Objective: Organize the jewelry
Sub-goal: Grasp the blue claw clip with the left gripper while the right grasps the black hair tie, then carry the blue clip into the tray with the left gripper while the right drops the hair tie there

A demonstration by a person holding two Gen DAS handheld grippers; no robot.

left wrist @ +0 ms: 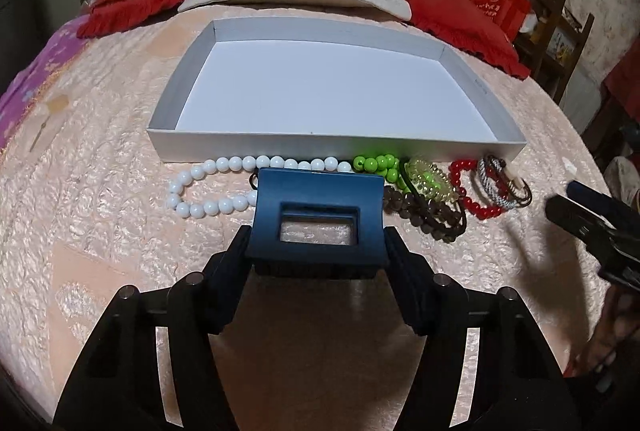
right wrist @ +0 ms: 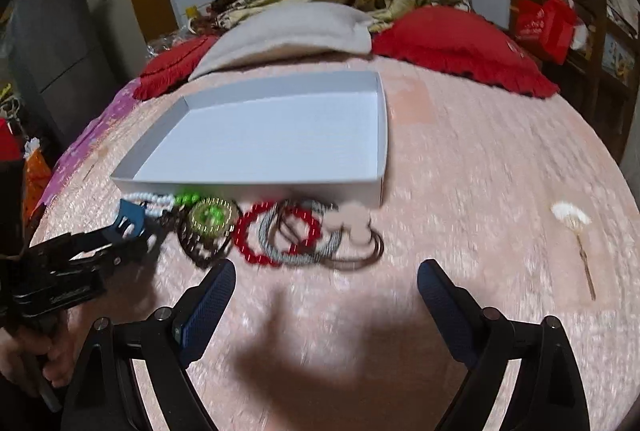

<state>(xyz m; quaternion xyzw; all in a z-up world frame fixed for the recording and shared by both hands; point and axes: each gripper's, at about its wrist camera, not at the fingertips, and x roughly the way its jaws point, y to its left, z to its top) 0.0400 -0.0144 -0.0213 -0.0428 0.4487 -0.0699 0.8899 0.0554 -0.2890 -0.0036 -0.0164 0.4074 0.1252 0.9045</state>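
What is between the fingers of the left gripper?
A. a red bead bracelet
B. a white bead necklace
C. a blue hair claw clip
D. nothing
C: the left gripper is shut on the blue hair claw clip, its fingers pressing both sides.

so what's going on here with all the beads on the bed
A person is sorting jewelry with a handheld gripper in each hand. The left gripper is clamped on a blue plastic claw hair clip, right in front of a white bead necklace. The right gripper hangs open and empty near a red bead bracelet. The shallow white cardboard box behind the pile holds nothing yet.
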